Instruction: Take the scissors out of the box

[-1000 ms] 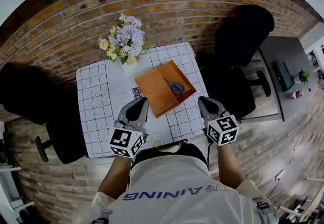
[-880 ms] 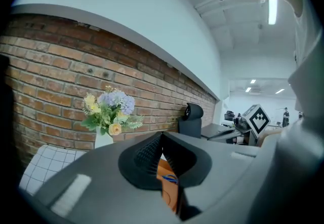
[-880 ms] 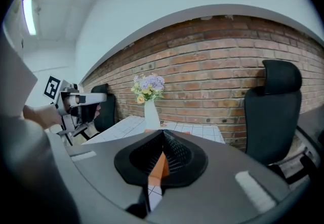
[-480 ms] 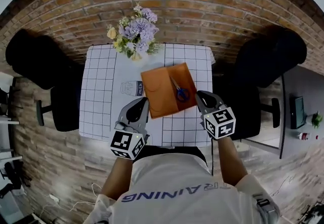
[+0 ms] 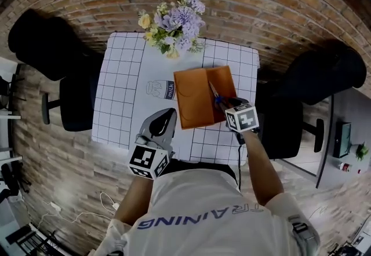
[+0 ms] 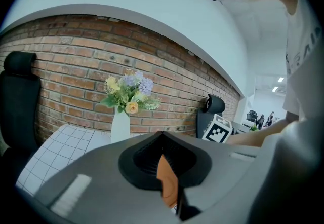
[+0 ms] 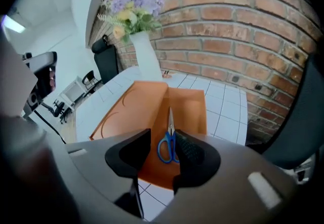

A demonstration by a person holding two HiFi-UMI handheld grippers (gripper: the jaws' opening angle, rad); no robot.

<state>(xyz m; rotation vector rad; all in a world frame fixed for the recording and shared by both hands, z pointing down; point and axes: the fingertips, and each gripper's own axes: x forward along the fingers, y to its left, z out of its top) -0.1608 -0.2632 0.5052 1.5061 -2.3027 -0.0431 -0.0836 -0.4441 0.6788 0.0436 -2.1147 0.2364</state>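
Scissors (image 7: 166, 151) sit boxed by the table's (image 5: 122, 87) right edge; our right gripper (image 7: 164, 137), jaws just opened, frames the handles ungripped, while the left gripper's (image 6: 163, 139) jaws are together. Next, we lower and pinch.

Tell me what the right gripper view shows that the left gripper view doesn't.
Only the right gripper view shows the blue-handled scissors lying in the orange box, seen in the gap between the right gripper's jaws, which have just been opening and pinch nothing. Only the left gripper view shows the person's forearm and the right gripper's marker cube. Both show the flowers, brick wall and checked table.
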